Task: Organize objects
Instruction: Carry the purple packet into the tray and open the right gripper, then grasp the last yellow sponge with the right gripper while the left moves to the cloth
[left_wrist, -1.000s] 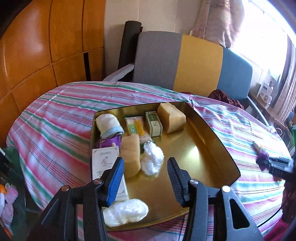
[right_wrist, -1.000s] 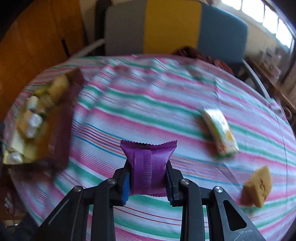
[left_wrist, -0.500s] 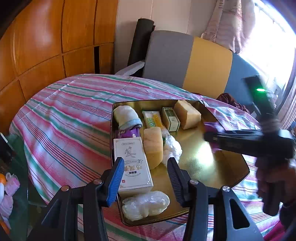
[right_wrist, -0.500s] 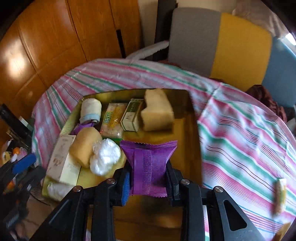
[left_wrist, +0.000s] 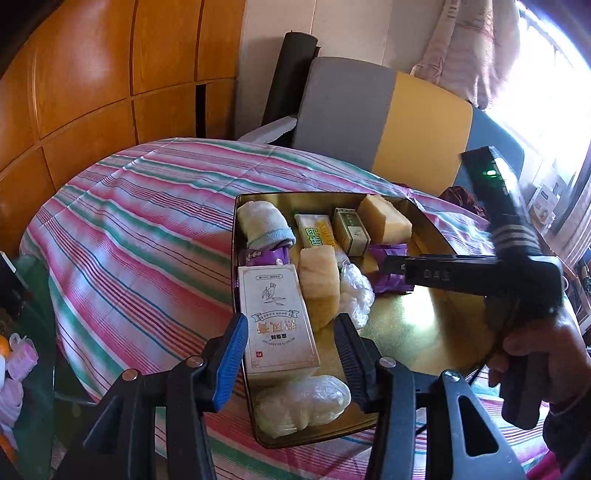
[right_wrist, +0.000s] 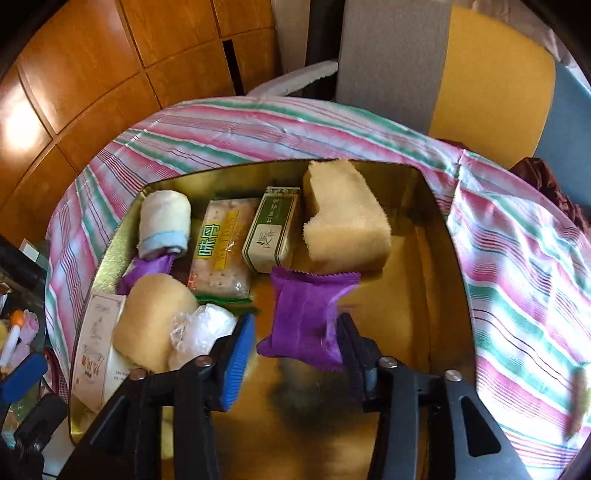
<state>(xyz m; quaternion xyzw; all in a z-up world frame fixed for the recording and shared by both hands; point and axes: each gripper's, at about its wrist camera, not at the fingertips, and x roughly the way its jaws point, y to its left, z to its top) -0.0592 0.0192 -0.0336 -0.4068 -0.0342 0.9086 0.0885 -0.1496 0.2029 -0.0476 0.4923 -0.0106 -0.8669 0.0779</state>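
A purple snack packet (right_wrist: 306, 321) hangs over the bare middle of the gold tray (right_wrist: 410, 295). It sits between the fingers of my right gripper (right_wrist: 295, 325), whose jaws are opening. The blue left pad stands clear of the packet, which only leans on the right finger. In the left wrist view the right gripper (left_wrist: 386, 266) reaches in from the right with the purple packet (left_wrist: 388, 286) at its tip. My left gripper (left_wrist: 291, 332) hovers open and empty over the tray's near edge, above a white box (left_wrist: 277, 317).
The tray's left half holds a rolled towel (right_wrist: 164, 221), a cracker packet (right_wrist: 218, 247), a green box (right_wrist: 271, 229), a tan sponge (right_wrist: 343, 218), a bun-like sponge (right_wrist: 155, 314), clear plastic bags (left_wrist: 303, 402) and another purple packet (left_wrist: 262, 256). Striped tablecloth (left_wrist: 140, 221) all round; a chair (left_wrist: 369, 118) stands behind.
My right gripper swung from the open tablecloth to over the tray with the purple packet, and its jaws have now parted from it. The left gripper shifted slightly and stays open.
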